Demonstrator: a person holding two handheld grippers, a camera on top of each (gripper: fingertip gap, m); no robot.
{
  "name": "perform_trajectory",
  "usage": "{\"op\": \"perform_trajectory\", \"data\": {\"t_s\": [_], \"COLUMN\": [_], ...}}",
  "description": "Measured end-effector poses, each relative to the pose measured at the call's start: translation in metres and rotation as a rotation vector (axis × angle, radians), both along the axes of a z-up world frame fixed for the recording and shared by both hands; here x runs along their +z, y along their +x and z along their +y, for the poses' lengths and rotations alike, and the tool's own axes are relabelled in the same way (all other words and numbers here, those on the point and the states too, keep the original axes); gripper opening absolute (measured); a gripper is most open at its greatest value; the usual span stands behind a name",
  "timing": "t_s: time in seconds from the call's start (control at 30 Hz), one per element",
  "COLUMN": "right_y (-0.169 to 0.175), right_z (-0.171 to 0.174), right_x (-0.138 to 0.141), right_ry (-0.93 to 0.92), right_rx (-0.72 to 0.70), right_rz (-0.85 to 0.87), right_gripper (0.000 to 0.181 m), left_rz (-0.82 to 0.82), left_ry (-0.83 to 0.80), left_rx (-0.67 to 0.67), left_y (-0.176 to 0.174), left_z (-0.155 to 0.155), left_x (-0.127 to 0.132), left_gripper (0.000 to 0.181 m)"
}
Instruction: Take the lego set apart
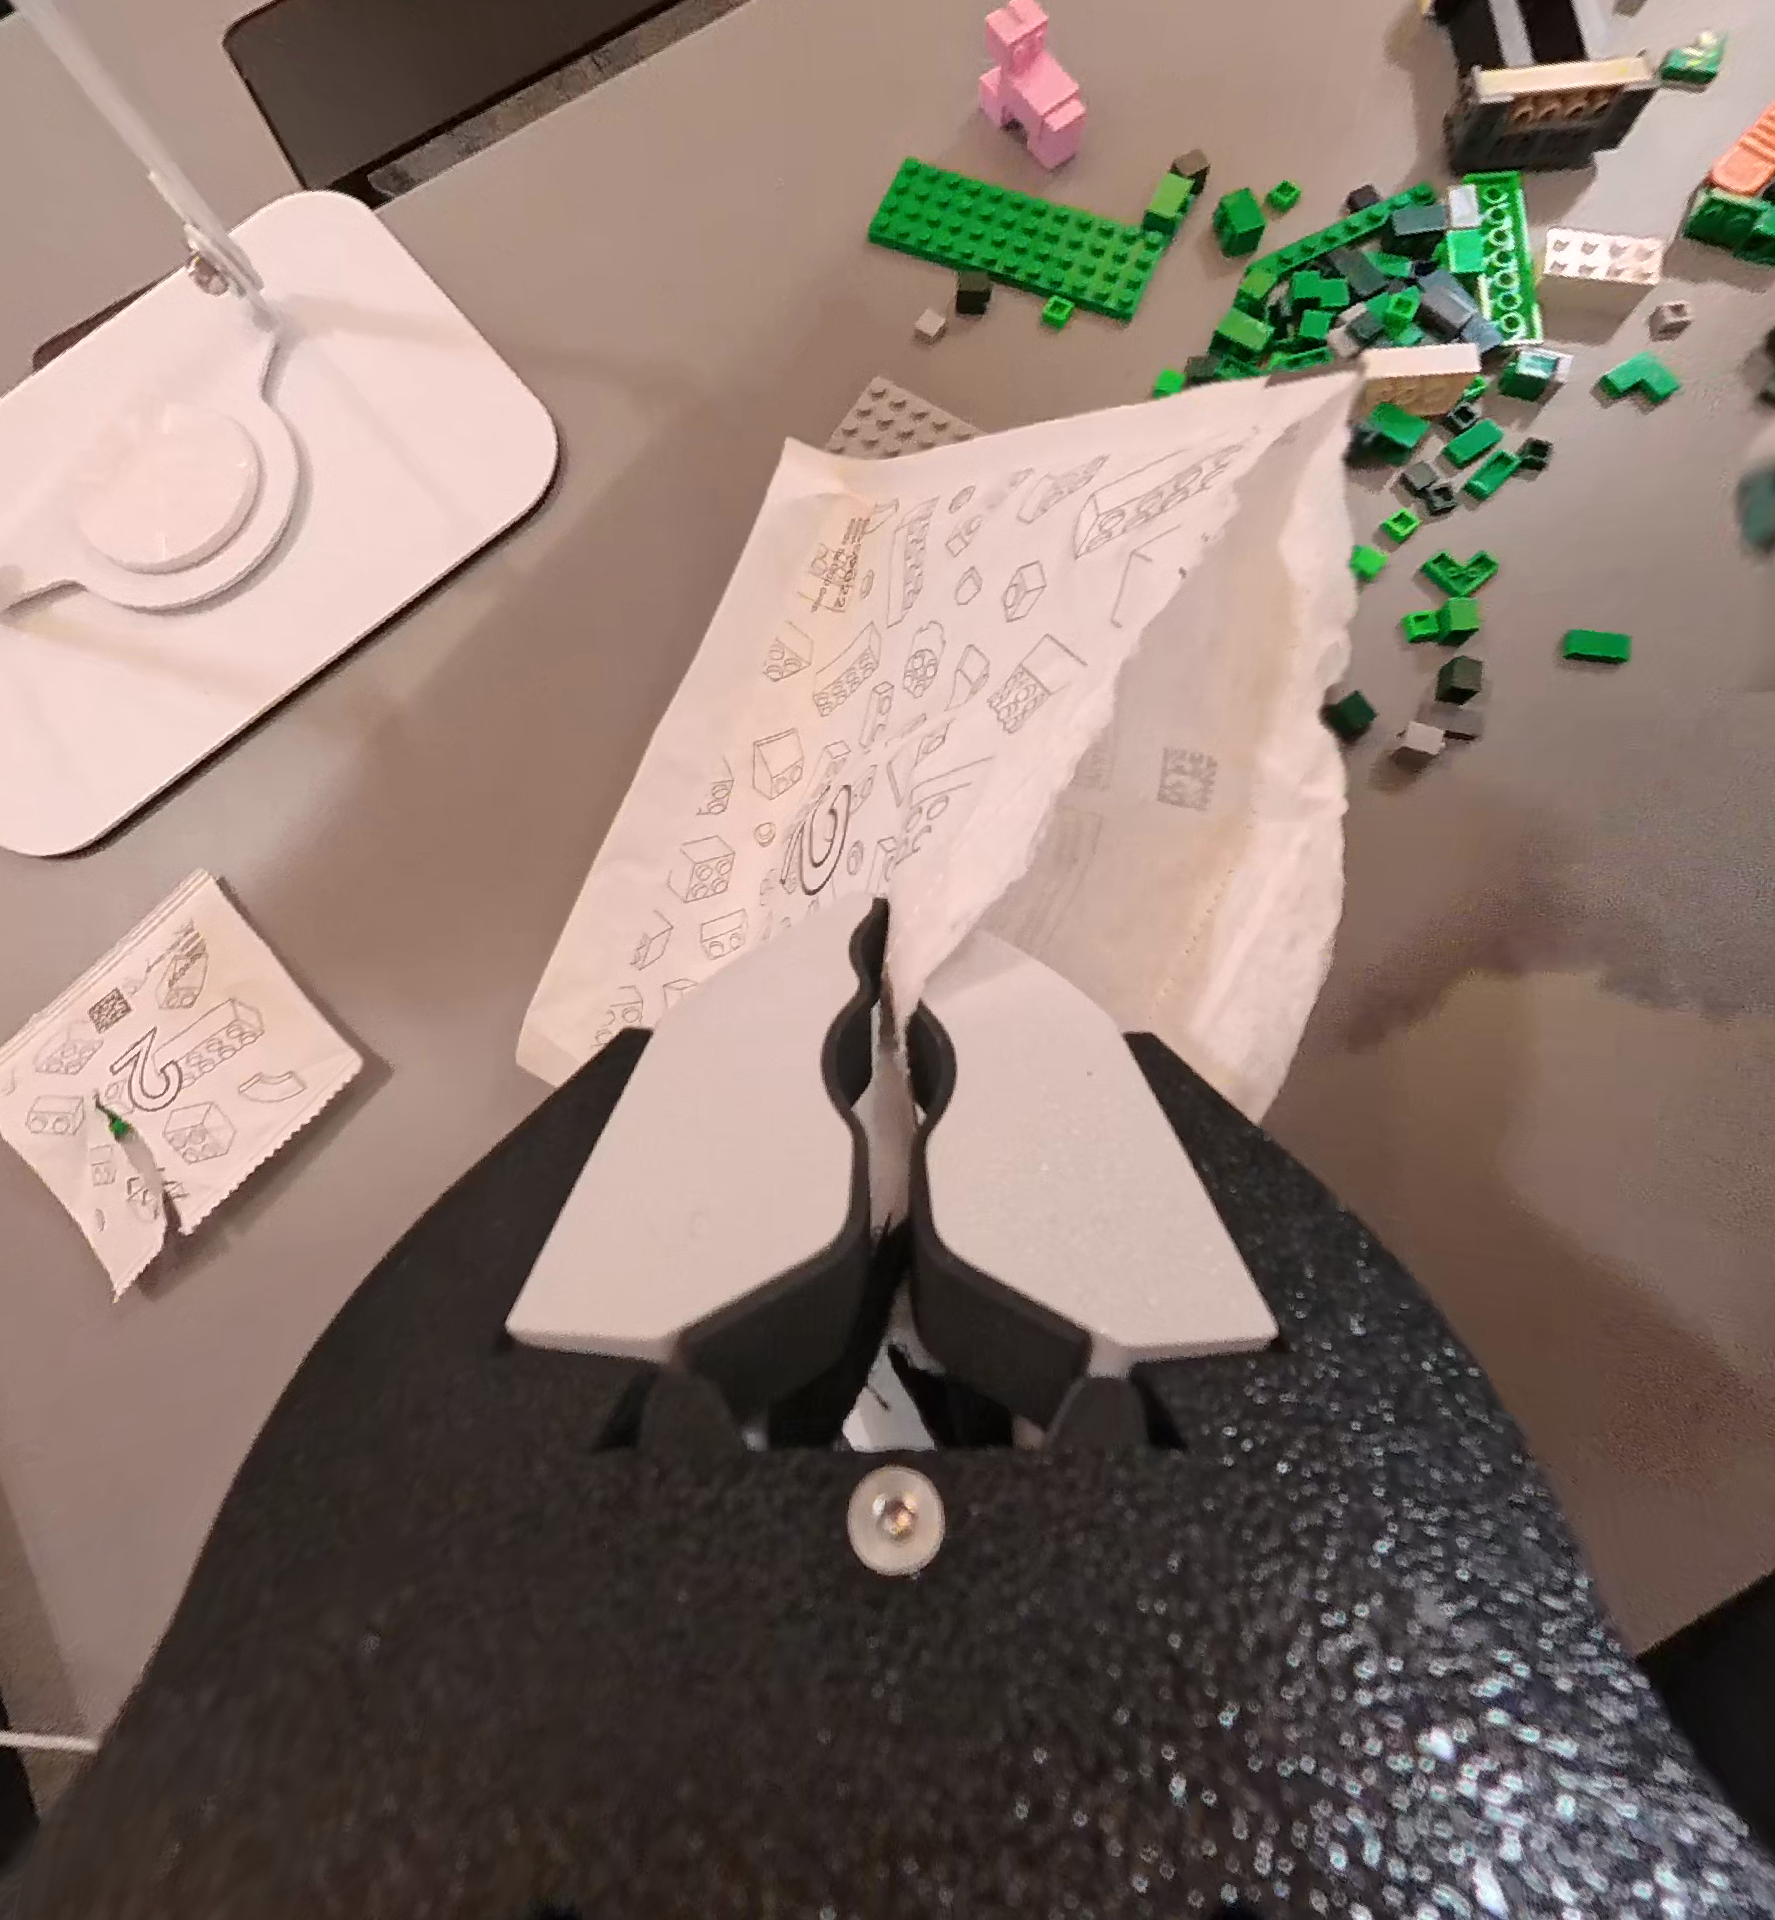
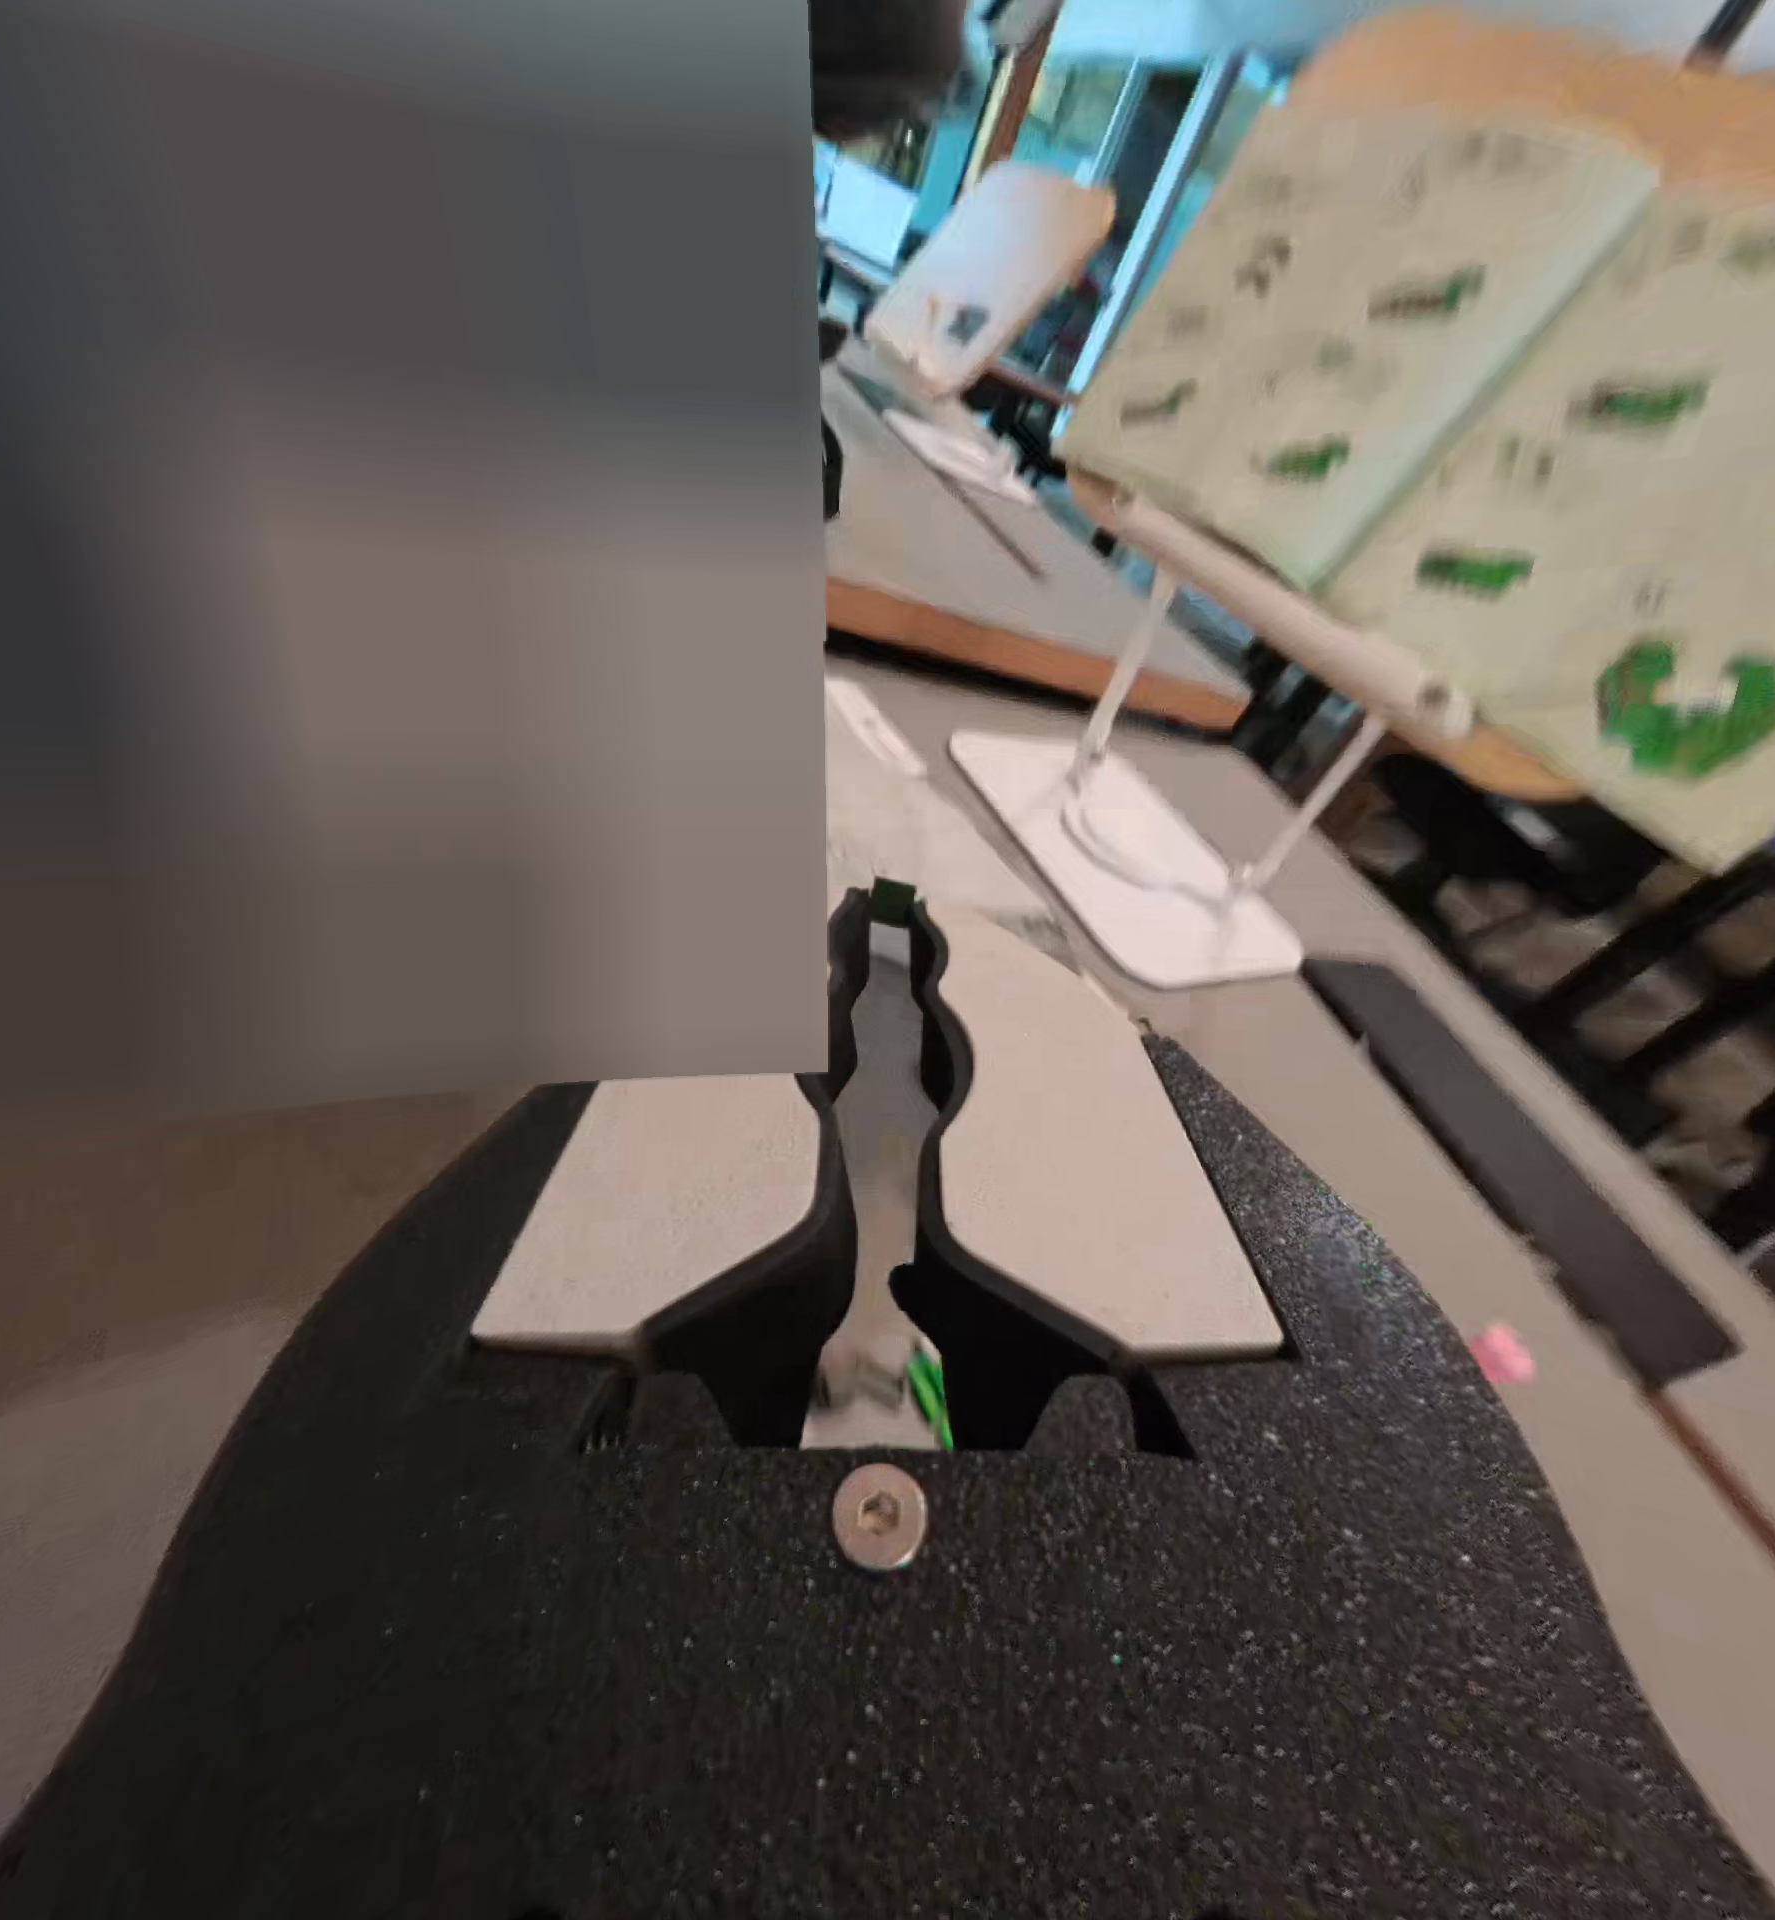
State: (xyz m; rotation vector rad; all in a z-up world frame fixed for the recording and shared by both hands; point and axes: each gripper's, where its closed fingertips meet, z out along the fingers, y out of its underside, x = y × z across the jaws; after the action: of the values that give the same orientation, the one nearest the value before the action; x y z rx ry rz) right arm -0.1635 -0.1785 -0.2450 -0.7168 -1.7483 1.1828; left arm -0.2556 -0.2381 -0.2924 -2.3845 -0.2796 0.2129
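Currently my left gripper [image 1: 885, 935] fingers clamped on torn paper bag [image 1: 966, 686] edge over table [image 1: 654, 312], loose green bricks [image 1: 1382, 312] piled far right, right gripper [image 2: 888, 914] fingers pinching small dark-green brick [image 2: 891, 900], raised off table.

The left wrist view looks steeply down on the table [image 1: 654, 260] from close above, facing its far edge. The right wrist view sits low near the tabletop, tilted, facing across it. Both views share the white stand base [image 1: 239, 540] [image 2: 1122, 862].
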Motion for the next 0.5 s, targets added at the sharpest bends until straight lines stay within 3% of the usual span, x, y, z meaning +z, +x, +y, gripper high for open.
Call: {"op": "perform_trajectory", "data": {"t_s": [0.03, 0.2, 0.5], "right_y": [-0.005, -0.026, -0.027], "right_z": [-0.015, -0.042, -0.045], "right_x": [0.003, -0.012, -0.010], "right_ry": [0.040, 0.267, 0.059], "right_rx": [-0.008, -0.128, -0.091], "right_rz": [0.042, 0.070, 0.059], "right_gripper": [0.006, 0.007, 0.020], "left_rz": [-0.001, -0.004, 0.003], "left_ry": [-0.003, 0.002, 0.008], "left_rx": [-0.008, -0.045, -0.056], "left_y": [0.002, 0.012, 0.016], "left_z": [0.001, 0.006, 0.007], "left_x": [-0.001, 0.001, 0.005], "left_gripper": [0.000, 0.000, 0.000]}}
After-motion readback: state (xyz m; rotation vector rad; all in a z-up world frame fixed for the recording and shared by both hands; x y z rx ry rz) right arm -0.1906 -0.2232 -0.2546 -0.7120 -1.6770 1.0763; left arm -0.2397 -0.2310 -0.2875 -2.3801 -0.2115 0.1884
